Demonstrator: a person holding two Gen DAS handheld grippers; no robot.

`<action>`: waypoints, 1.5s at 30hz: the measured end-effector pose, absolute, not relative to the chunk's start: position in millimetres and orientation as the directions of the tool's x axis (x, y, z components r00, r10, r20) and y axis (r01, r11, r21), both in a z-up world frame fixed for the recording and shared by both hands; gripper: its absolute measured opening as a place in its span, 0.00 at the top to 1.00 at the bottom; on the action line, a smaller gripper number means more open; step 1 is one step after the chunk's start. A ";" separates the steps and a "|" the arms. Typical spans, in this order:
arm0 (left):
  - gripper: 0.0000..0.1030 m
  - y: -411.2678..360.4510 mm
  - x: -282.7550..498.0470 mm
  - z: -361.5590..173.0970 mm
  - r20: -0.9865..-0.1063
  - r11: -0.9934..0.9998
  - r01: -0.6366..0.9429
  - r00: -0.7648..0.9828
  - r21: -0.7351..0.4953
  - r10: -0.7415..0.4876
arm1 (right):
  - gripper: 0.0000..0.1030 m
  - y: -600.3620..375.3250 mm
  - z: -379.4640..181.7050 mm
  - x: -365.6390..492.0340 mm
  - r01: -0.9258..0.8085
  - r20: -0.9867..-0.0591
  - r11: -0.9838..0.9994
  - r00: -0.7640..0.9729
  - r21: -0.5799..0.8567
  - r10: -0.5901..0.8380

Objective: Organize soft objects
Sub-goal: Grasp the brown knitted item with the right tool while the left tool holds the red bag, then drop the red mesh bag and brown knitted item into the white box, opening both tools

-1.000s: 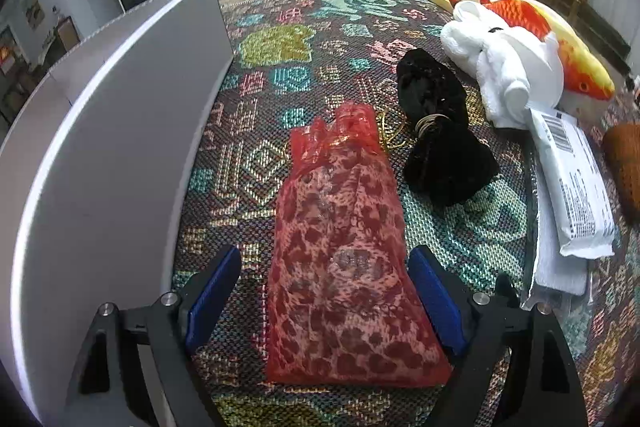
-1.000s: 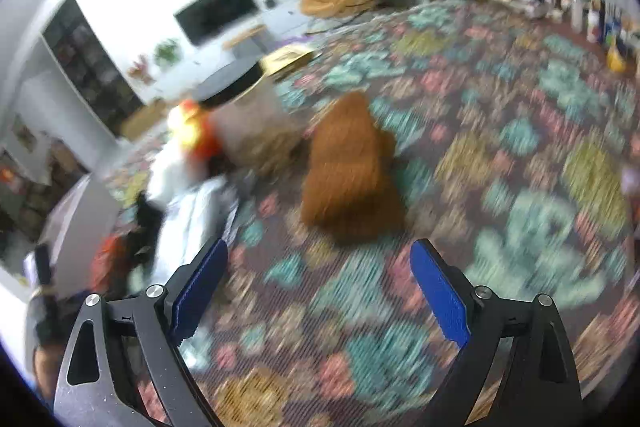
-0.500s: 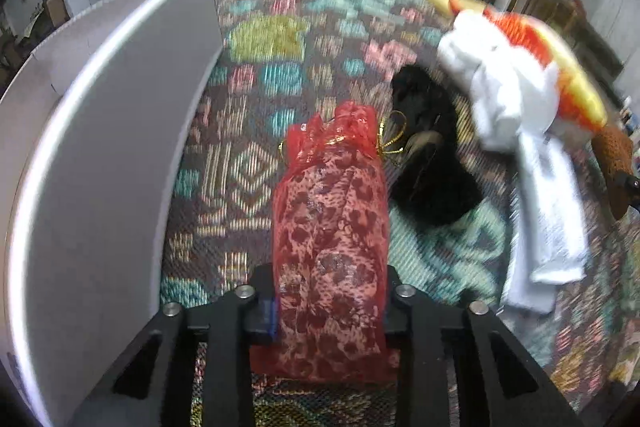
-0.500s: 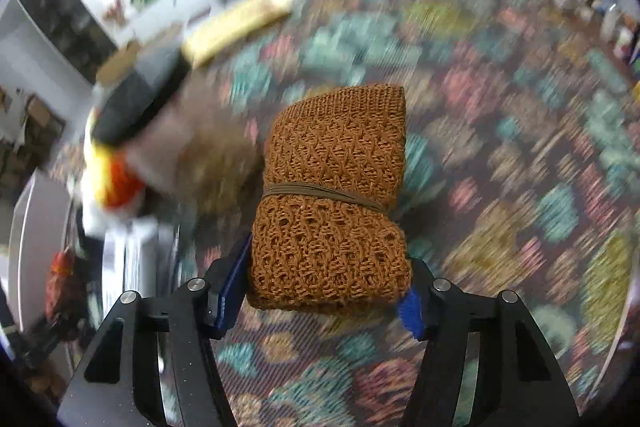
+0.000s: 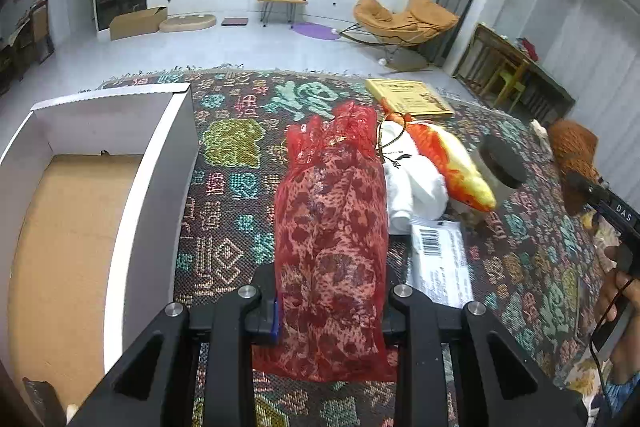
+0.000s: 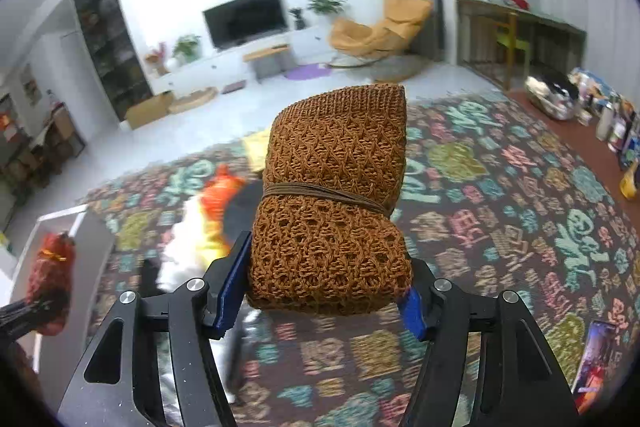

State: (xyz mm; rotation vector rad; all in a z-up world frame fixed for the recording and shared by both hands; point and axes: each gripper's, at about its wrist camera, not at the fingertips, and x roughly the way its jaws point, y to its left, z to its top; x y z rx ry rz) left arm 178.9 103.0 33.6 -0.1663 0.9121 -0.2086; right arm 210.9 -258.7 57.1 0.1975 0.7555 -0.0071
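My left gripper point(image 5: 330, 311) clamps the red mesh drawstring pouch point(image 5: 332, 235) above the patterned woven rug point(image 5: 236, 183), the white cardboard box point(image 5: 156, 187) at nine o'clock; my right gripper point(image 6: 320, 297) squeezes the rust-brown knitted bundle point(image 6: 332, 199) aloft.

A red lace drawstring pouch point(image 5: 332, 239) stands frame-centre; a brown knitted bundle point(image 6: 332, 203), string-tied, fills the right view's centre.

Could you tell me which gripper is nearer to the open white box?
Left. The left gripper, holding the red mesh bag, is right beside the white box; the right gripper is farther across the rug.
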 end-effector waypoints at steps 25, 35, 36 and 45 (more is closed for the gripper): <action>0.72 321.6 29.9 66.1 -0.782 0.974 -0.208 0.620 -0.089 0.061 | 0.34 58.8 91.0 108.1 -0.540 -0.665 0.769 0.440 0.342 0.604; 0.03 389.4 -25.6 19.8 -0.813 0.876 -0.482 0.519 -0.024 0.264 | 0.19 154.5 45.5 94.6 -0.606 -0.710 0.657 0.203 0.450 0.674; 0.03 391.0 -27.0 16.8 -0.814 0.872 -0.489 0.520 -0.035 0.259 | 0.19 146.8 44.2 95.1 -0.607 -0.711 0.665 0.222 0.434 0.667; 0.03 350.5 -19.4 33.1 -0.752 0.895 -0.421 0.636 -0.149 0.173 | 0.19 45.6 29.5 101.4 -0.473 -0.732 0.858 0.511 0.199 0.451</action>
